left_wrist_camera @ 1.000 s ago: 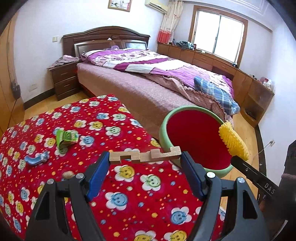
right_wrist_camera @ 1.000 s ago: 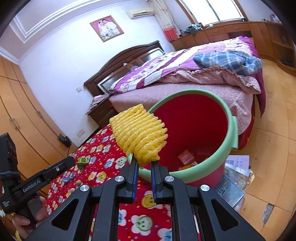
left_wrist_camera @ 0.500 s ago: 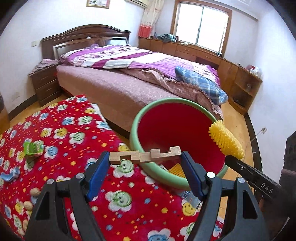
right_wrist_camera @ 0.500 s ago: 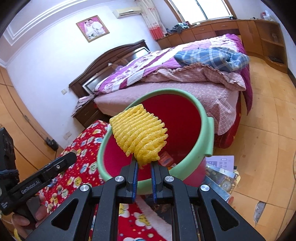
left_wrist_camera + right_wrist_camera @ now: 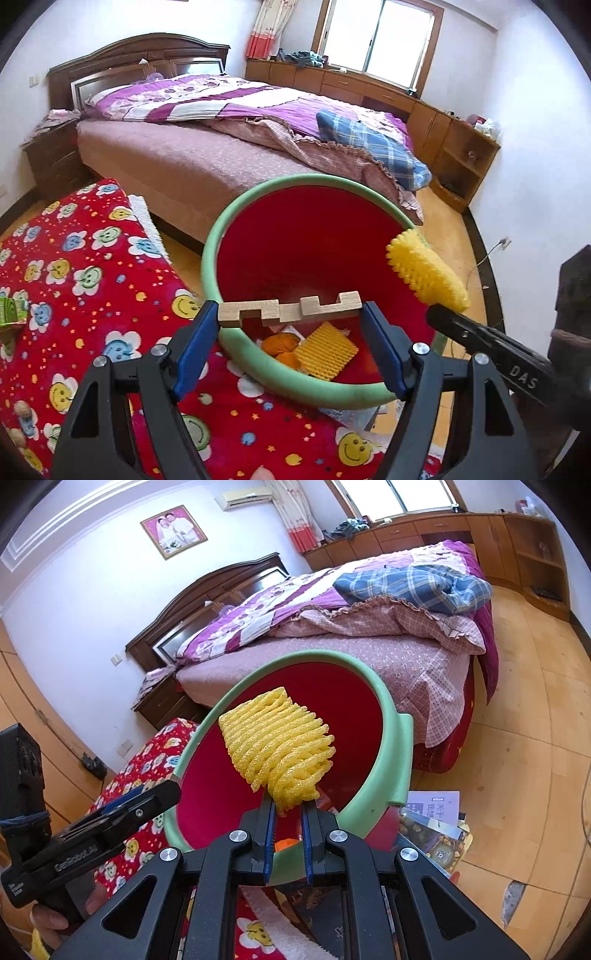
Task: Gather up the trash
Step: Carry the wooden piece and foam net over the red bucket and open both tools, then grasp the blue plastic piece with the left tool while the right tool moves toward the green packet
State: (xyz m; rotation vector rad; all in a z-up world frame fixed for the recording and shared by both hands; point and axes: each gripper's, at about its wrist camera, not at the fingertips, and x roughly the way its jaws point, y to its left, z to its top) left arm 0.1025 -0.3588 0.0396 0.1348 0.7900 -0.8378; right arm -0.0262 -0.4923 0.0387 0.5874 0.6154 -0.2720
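Observation:
A notched wooden block (image 5: 290, 308) spans the blue pads of my left gripper (image 5: 290, 314), which is shut on it over the near rim of the red bucket (image 5: 236, 221) with a green rim. Inside the bucket lie a yellow foam net piece (image 5: 327, 350) and orange scraps (image 5: 279, 343). My right gripper (image 5: 287, 808) is shut on a yellow foam net sleeve (image 5: 277, 744), held above the bucket (image 5: 402, 746). In the left wrist view that sleeve (image 5: 424, 275) hovers over the bucket's right rim. The left gripper's body (image 5: 110, 819) shows at lower left of the right wrist view.
A red smiley-flower blanket (image 5: 81, 280) covers the table, with a green carton (image 5: 11, 312) at its left edge. A bed (image 5: 207, 147) stands behind the bucket. Booklets (image 5: 436, 827) lie on the wooden floor beside the bucket. A hand (image 5: 51, 919) holds the left gripper.
Both grippers moved forward and down toward the bucket; the wooden block now hangs over its near rim, and the bucket's contents have come into view. Both grips are unchanged.

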